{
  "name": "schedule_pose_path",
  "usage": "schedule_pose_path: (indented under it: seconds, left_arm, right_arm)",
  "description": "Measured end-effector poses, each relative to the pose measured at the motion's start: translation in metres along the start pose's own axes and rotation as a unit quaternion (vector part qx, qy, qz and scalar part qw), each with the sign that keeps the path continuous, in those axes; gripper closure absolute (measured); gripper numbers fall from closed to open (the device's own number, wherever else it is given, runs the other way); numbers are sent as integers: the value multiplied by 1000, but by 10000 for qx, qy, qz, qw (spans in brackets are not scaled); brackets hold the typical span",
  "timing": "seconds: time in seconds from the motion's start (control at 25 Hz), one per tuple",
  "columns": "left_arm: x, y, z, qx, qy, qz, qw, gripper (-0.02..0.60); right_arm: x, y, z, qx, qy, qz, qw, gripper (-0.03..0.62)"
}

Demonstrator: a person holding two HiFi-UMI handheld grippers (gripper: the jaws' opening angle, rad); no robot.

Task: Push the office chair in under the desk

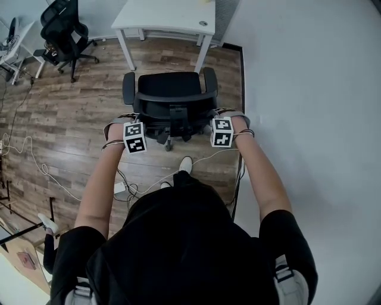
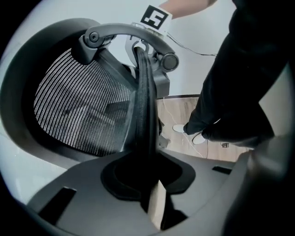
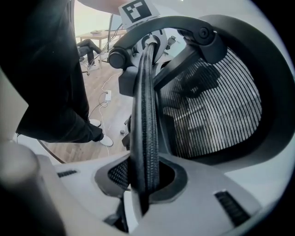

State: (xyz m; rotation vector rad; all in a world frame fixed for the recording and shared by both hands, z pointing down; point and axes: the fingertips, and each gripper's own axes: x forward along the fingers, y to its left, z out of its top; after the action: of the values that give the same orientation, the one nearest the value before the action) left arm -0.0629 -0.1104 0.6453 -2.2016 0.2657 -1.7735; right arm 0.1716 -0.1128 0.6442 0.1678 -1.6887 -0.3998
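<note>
The left gripper (image 2: 150, 186) is clenched on one side edge of the office chair's (image 1: 169, 84) mesh backrest (image 2: 144, 106), with the rim running straight out between its jaws. The right gripper (image 3: 143, 184) grasps the opposite edge the same way. Beyond both grippers, the chair's seat lies just short of the white desk (image 1: 161, 15), not yet under it.

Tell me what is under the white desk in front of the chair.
Under the white desk, between its legs, only bare wood-plank floor shows; the black office chair is not under it yet. The tabletop covers whatever lies further back.
</note>
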Motion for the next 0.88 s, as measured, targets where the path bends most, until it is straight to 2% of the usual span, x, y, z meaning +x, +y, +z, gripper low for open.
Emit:
schedule_pose_path:
  seconds: [0.24, 0.48, 0.88]
  left_arm:
    - [9, 26, -12, -64, 42, 115, 9999, 514]
    - [12, 55, -35, -141, -98, -148, 9997, 511]
    - [20, 63, -51, -189, -46, -312, 9993, 506]
  right_arm:
    - [14, -31, 3, -99, -31, -43, 9999, 520]
    - [24, -65, 19, -89, -23, 35, 10000, 520]
    - [39, -70, 29, 22, 13, 78, 10000, 520]
